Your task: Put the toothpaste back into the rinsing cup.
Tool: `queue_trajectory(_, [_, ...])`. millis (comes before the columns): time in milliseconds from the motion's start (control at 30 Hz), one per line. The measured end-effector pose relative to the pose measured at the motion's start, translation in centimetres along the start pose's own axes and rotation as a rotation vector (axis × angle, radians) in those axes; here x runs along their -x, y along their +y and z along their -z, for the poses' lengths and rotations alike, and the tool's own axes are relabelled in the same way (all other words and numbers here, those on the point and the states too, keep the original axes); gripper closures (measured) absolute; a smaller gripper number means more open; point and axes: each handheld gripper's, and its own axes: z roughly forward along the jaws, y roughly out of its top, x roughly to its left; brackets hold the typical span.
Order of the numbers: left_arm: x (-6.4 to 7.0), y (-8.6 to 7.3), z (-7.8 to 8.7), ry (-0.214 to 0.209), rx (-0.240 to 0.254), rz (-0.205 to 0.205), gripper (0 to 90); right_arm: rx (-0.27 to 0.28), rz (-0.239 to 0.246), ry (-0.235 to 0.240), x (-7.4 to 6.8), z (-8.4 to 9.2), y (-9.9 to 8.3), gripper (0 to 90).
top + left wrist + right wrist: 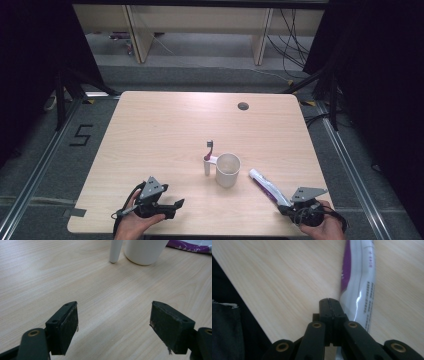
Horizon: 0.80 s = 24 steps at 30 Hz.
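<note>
**A:** What did the toothpaste tube (pixel 266 187) look like?

**B:** It was white and purple, a soft tube with small print down its side. It lay flat on the desk (pixel 165 125) near the front right corner, running at a slant, with its cap end pointing towards the mug (pixel 228 169) and its flat end at the right gripper (pixel 289 204). In the right gripper view the tube (pixel 359 290) ran up along the right side of the jaws.

**A:** Did the right gripper have hold of it?

**B:** Its jaws were closed, pad against pad. They touched or nearly touched the tube's flat end, but I could not tell whether any of the tube was caught between them.

**A:** And the left gripper (pixel 175 204)?

**B:** It rested low near the front left of the desk, jaws wide open with bare wood between them, pointing towards the mug.

**A:** What about the mug?

**B:** It was a plain white mug standing upright near the middle of the desk, well apart from both grippers. Nothing could be seen inside it. A toothbrush (pixel 208 157) with a white handle and dark head stood just beside it on the left, apparently leaning on it.
</note>
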Motion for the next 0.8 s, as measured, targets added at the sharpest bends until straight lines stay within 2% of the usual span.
queue_trajectory(33, [0.0, 0.0, 0.0, -0.001, -0.003, -0.005, 22.1, -0.014, -0.012, 0.009, 0.2, 0.1, -0.1, 90.0])
queue_trajectory(67, [0.0, 0.1, -0.1, 0.000, 0.003, 0.003, 22.1, -0.008, -0.022, -0.018, 0.8, 0.6, -0.4, 90.0])
queue_trajectory(133, [0.0, 0.1, -0.1, 0.001, 0.002, 0.003, 22.1, -0.010, -0.034, -0.017, 1.0, 0.7, -0.5, 90.0])
queue_trajectory(200, [0.0, 0.1, 0.0, -0.001, -0.006, -0.002, 22.1, -0.010, -0.043, -0.060, 2.1, 1.0, -0.8, 90.0])
queue_trajectory(300, [0.0, 0.1, -0.2, 0.000, 0.004, 0.013, 22.1, -0.019, -0.061, -0.070, 2.8, 1.2, -0.8, 90.0])
queue_trajectory(333, [0.1, 0.1, -0.2, 0.000, 0.002, 0.011, 22.1, -0.017, -0.084, -0.075, 3.2, 1.0, -0.8, 90.0])
queue_trajectory(367, [0.0, 0.0, -0.1, -0.002, -0.014, -0.011, 22.1, -0.038, -0.121, -0.089, 3.8, 0.9, -0.5, 90.0])
queue_trajectory(433, [0.0, 0.1, -0.2, 0.000, -0.013, -0.014, 22.1, -0.036, -0.114, -0.091, 4.2, 0.9, -0.4, 90.0])
queue_trajectory(467, [0.1, 0.1, -0.2, -0.004, -0.001, 0.000, 22.1, -0.050, -0.123, -0.101, 4.6, 0.6, -0.2, 90.0])
queue_trajectory(500, [0.2, 0.1, -0.2, -0.005, 0.001, 0.009, 22.1, -0.051, -0.171, -0.109, 5.1, 0.3, 0.2, 90.0])
queue_trajectory(533, [0.2, 0.1, -0.2, -0.005, 0.001, 0.009, 22.1, -0.051, -0.171, -0.109, 5.1, 0.3, 0.2, 90.0])
queue_trajectory(567, [0.2, 0.1, -0.2, -0.004, 0.000, 0.007, 22.1, -0.040, -0.150, -0.115, 5.7, 0.1, 0.4, 90.0])
queue_trajectory(633, [0.2, 0.1, -0.2, -0.004, -0.004, 0.001, 22.1, -0.061, -0.127, -0.137, 6.7, 0.0, 1.0, 90.0])
queue_trajectory(667, [0.2, 0.1, -0.3, -0.002, 0.003, 0.008, 22.1, -0.056, -0.138, -0.150, 7.4, -0.3, 1.6, 90.0])
queue_trajectory(700, [0.2, 0.0, -0.2, -0.010, -0.006, -0.002, 22.1, -0.053, -0.150, -0.149, 7.7, -0.4, 1.8, 90.0])
queue_trajectory(767, [0.2, 0.1, -0.2, -0.011, -0.015, -0.014, 22.1, -0.046, -0.144, -0.162, 8.1, -0.7, 2.2, 90.0])
queue_trajectory(800, [0.2, 0.1, -0.2, -0.010, -0.008, -0.005, 22.1, -0.044, -0.156, -0.164, 8.6, -0.9, 2.7, 90.0])
